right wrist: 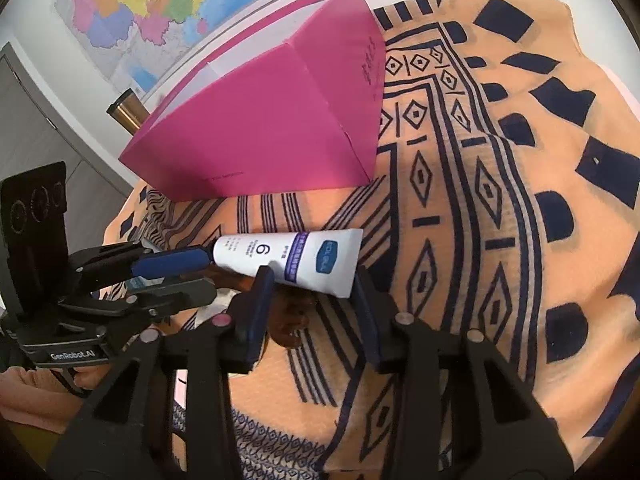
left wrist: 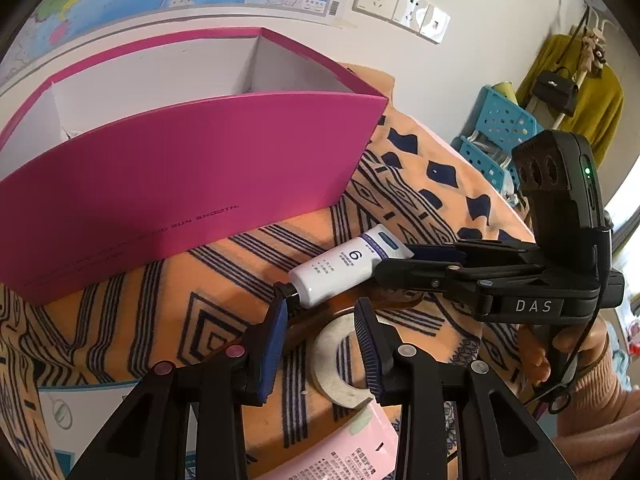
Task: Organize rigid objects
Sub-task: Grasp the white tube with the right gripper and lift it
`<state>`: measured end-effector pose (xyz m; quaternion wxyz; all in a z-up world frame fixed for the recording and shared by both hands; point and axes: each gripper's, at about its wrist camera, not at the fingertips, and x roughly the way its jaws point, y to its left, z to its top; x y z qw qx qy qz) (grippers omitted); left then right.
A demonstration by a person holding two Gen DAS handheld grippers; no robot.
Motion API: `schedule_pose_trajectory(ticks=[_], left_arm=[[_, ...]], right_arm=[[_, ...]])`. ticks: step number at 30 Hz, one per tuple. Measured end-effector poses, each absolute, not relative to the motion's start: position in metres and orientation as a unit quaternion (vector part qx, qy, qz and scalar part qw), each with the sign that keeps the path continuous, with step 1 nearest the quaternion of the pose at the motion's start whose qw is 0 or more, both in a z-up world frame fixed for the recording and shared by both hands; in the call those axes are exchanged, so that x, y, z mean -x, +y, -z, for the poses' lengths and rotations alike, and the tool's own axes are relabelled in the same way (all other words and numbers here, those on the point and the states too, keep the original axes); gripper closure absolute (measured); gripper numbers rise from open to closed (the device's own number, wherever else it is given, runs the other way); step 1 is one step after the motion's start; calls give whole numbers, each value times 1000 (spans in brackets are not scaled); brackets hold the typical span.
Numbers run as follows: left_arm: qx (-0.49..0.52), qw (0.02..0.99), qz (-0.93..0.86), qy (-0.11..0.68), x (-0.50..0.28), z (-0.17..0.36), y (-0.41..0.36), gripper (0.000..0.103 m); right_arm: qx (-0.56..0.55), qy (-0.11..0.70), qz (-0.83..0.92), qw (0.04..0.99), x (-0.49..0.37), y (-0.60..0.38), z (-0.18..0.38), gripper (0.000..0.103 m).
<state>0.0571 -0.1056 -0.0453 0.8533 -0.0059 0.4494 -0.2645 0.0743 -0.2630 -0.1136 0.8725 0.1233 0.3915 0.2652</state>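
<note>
Tube [right wrist: 260,252] of smooth white plastic, black-capped, lies on the nubbly orange patterned cloth [right wrist: 460,320] in front of the pink cardboard box [left wrist: 180,184]. The right gripper [right wrist: 312,276] straddles the tube's flat crimped end; I cannot tell whether its pads press it. The left gripper [left wrist: 322,308] stands apart above a flat grey tape ring [left wrist: 332,380], one ribbed blue pad [left wrist: 276,332] just beside the cap.
</note>
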Motion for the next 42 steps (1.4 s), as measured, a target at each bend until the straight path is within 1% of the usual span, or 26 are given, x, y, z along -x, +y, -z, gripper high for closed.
schedule_pose_trajectory(ticks=[5, 7, 13, 15, 21, 23, 27, 31, 42], left_arm=[[14, 853, 259, 453, -60, 47, -101, 68], [17, 852, 260, 453, -61, 47, -101, 68], [20, 852, 258, 455, -64, 48, -104, 68], [23, 851, 259, 457, -65, 48, -103, 68], [20, 850, 259, 457, -66, 48, -105, 68], [21, 849, 255, 463, -68, 50, -104, 68], [27, 848, 250, 467, -69, 52, -99, 68], [30, 849, 247, 466, -72, 51, -97, 68], [42, 839, 240, 487, -82, 57, -104, 69]], right_arm=[[-130, 389, -253, 876, -76, -273, 113, 60], [-137, 389, -249, 876, -79, -279, 112, 58], [-142, 393, -270, 867, -89, -276, 111, 57], [-143, 393, -281, 864, -92, -273, 111, 57], [-125, 393, -288, 864, -88, -260, 111, 62], [-113, 394, -282, 868, -87, -257, 111, 62], [-123, 398, -264, 870, -92, -273, 111, 61], [-121, 384, -250, 880, -98, -285, 101, 61], [-86, 402, -260, 874, -130, -262, 105, 61]])
